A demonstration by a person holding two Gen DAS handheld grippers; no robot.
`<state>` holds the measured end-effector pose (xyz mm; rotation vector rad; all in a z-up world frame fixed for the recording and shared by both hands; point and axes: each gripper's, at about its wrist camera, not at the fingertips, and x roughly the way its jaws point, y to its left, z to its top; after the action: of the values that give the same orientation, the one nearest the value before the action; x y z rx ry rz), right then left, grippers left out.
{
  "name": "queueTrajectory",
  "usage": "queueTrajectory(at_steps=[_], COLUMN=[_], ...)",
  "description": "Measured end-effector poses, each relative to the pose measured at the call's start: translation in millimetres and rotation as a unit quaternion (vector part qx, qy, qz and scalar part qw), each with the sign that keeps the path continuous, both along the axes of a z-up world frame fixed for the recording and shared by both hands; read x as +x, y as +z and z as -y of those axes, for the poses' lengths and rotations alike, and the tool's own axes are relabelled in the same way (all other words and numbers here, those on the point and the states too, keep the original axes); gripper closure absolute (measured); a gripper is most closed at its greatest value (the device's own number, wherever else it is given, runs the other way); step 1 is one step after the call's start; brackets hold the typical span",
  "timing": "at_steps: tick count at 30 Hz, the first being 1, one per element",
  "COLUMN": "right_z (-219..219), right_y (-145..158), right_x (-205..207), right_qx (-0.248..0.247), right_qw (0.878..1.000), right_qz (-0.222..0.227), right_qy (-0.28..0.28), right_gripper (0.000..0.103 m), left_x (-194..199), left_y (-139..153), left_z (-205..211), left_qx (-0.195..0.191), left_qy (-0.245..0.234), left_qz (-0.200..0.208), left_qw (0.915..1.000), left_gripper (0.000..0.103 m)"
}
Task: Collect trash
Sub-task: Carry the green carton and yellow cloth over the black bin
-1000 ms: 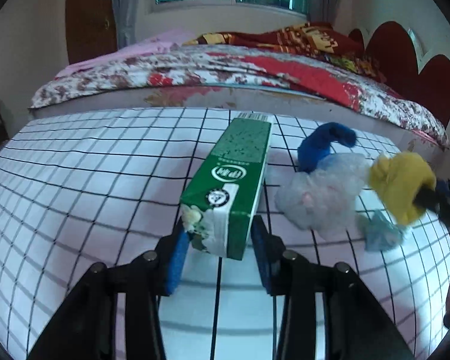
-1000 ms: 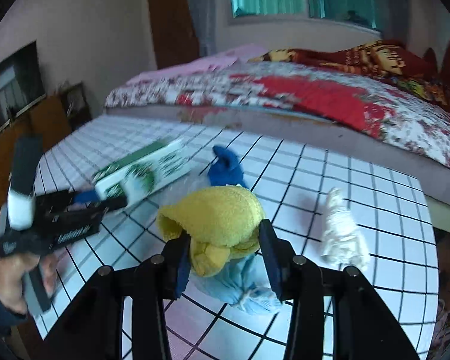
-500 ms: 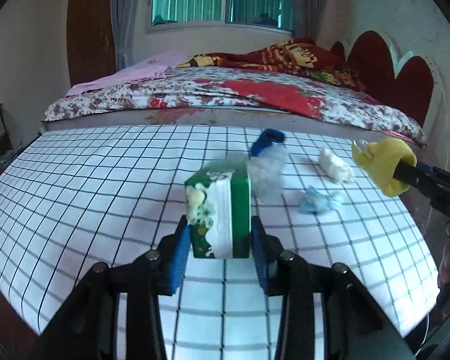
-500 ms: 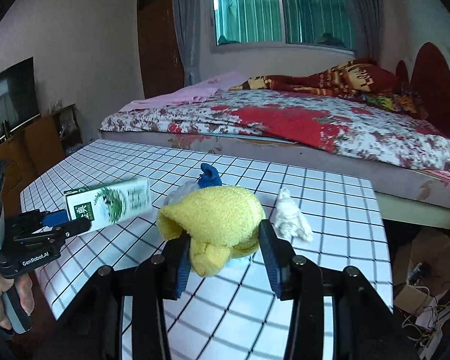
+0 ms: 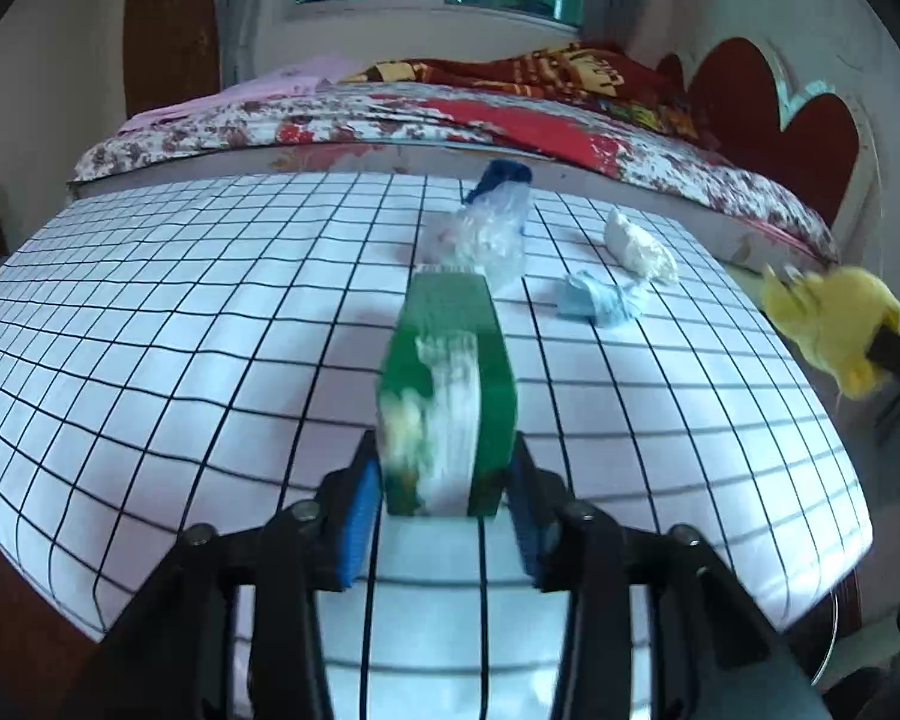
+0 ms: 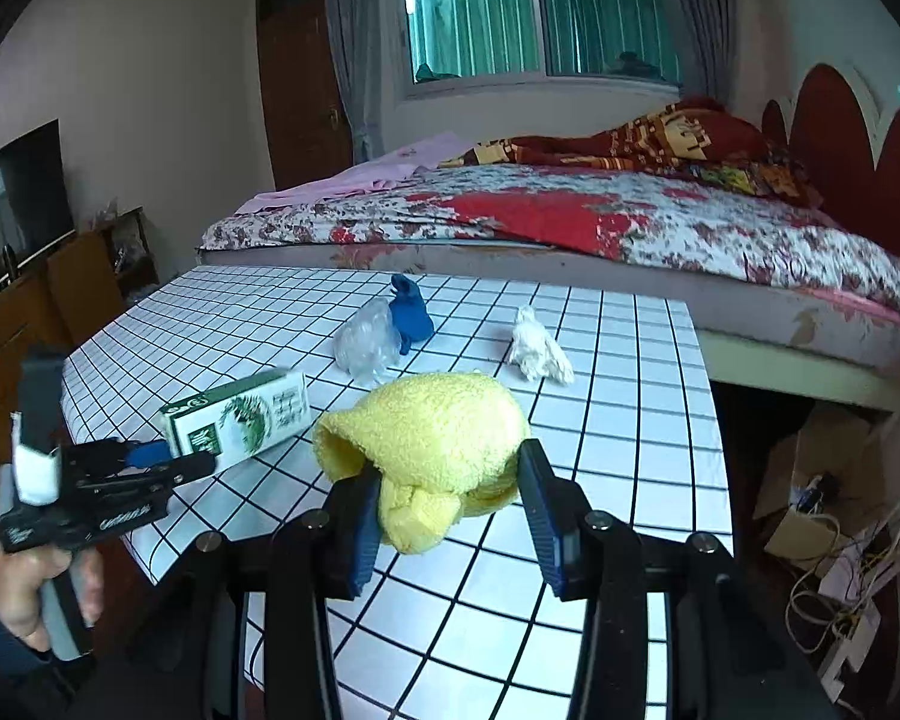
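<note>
My left gripper [image 5: 444,480] is shut on a green and white carton [image 5: 447,384] and holds it above the near part of the checked table [image 5: 180,312]; the carton also shows in the right wrist view [image 6: 240,417]. My right gripper [image 6: 447,504] is shut on a yellow cloth wad [image 6: 432,450], held above the table's right front; the wad shows at the right in the left wrist view [image 5: 834,330]. On the table lie a clear plastic wad [image 5: 486,234], a blue wad [image 5: 498,177], a light blue wad [image 5: 600,300] and a white paper wad [image 5: 636,246].
A bed [image 6: 570,222] with a red floral cover stands right behind the table. Cardboard and cables [image 6: 834,516] lie on the floor to the table's right. A wooden cabinet [image 6: 30,300] and a TV stand to the left.
Both grippers have risen and drawn back from the table with their loads. The carton has swung end-on to the left camera. The wads on the table have stayed put.
</note>
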<state>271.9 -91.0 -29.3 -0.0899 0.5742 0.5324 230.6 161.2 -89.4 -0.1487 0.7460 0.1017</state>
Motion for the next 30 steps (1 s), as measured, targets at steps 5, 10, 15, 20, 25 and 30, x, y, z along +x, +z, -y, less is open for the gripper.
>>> queueTrajectory(at_steps=[5, 10, 15, 20, 25, 30], right_z=[-0.5, 5.1, 17.5, 37.4, 62.3, 87.2], right_y=[-8.0, -10.1, 7.5, 32.7, 44.3, 47.5], right_x=[11.4, 11.6, -6.9, -41.4, -70.2, -89.9], right_qx=[-0.002, -0.004, 0.01, 0.033, 0.047, 0.045], right_qw=[1.0, 1.0, 1.0, 0.999, 0.997, 0.995], right_qz=[-0.012, -0.019, -0.002, 0.024, 0.045, 0.06], right_qy=[-0.004, -0.013, -0.021, -0.026, -0.038, -0.064], right_gripper=[0.059, 0.059, 0.059, 0.059, 0.059, 0.059], left_x=[23.2, 28.4, -18.5, -61.4, -82.1, -89.1], left_y=[-0.5, -3.9, 42.0, 80.7, 94.7, 93.8], left_z=[2.1, 2.5, 29.5, 57.5, 84.4, 105.2], left_qx=[0.009, 0.016, 0.03, 0.038, 0.047, 0.039], left_qy=[0.006, -0.003, -0.022, -0.034, -0.046, -0.061], left_qz=[0.009, -0.028, 0.026, 0.065, 0.092, 0.102], left_qw=[0.9999, 0.9995, 0.999, 0.9966, 0.9936, 0.9922], left_gripper=[0.029, 0.066, 0.065, 0.065, 0.065, 0.065])
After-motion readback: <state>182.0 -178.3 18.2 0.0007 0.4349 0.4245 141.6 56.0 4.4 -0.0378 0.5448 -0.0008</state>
